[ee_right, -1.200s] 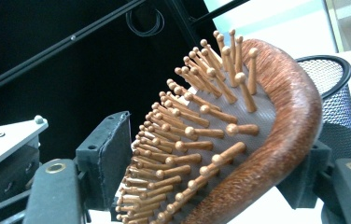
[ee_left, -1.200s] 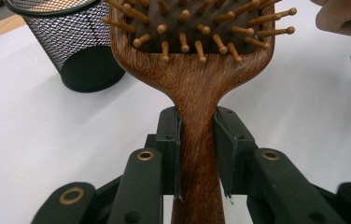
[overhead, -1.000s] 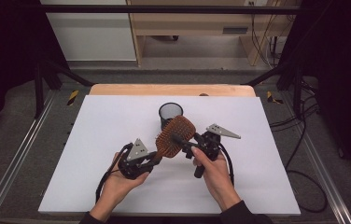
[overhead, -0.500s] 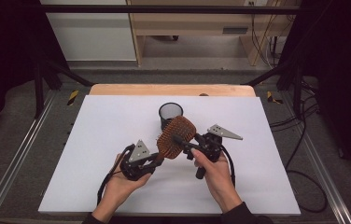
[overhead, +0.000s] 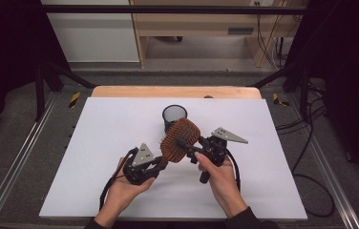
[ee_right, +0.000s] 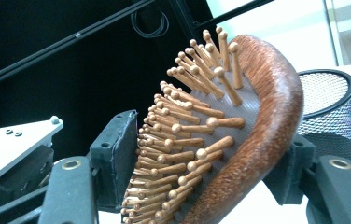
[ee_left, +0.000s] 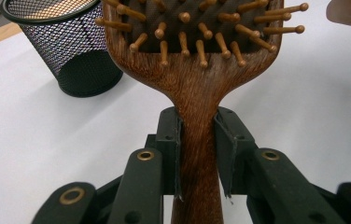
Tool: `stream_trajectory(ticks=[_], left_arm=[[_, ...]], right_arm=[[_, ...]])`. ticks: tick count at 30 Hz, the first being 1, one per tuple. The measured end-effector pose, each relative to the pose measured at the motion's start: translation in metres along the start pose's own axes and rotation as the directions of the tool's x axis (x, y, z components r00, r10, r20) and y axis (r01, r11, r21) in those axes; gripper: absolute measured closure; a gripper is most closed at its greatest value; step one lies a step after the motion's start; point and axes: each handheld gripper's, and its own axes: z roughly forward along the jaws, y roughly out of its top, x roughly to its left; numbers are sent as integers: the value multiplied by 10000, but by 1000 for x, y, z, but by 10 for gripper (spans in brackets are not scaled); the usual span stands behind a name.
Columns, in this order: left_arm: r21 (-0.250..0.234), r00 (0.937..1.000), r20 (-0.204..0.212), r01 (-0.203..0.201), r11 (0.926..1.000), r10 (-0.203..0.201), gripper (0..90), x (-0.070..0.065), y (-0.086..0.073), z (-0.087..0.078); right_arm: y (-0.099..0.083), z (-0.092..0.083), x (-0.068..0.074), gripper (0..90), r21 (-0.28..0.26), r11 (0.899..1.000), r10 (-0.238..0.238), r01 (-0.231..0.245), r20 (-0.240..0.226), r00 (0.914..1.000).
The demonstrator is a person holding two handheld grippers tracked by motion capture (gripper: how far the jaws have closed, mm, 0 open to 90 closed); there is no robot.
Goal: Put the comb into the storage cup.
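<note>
Left hand-held gripper [ee_left: 197, 140] clamps hairbrush [overhead: 180, 140] handle; right hand-held gripper [ee_right: 206, 163] jaws closing around its head, bristle-side pad just short

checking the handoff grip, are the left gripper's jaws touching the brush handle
Touching. In the left gripper view, the left gripper has both jaws pressed flat against the sides of the wooden hairbrush handle, with no gap on either side.

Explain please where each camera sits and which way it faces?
High view: above the person's side, looking forward and down on the table; both hands and forearms show.
Left gripper view: on the left gripper, looking along its jaws shut on the hairbrush handle.
Right gripper view: on the right gripper, its jaws either side of the brush head.
All views share the hairbrush and mesh cup.
</note>
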Motion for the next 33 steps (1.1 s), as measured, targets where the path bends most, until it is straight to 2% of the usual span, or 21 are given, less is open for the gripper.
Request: stream_trajectory(ticks=[12,18,26,33], left_arm=[[-58,9997,-23,-227,9997,227,730,-3,1,0],[-90,9997,-109,-230,9997,229,730,-4,1,0],[-267,9996,-205,-198,9994,193,731,-7,2,-1],[-409,9998,-176,-121,9991,114,731,-9,3,-1]], right_arm=[[3,-1,0,354,-159,9997,170,-173,-187,9997],[3,-2,1,397,-347,9993,131,-146,-413,9991],[6,-5,12,482,-657,9978,-59,13,-699,9975],[10,-7,26,516,-671,9970,-426,391,-519,9977]])
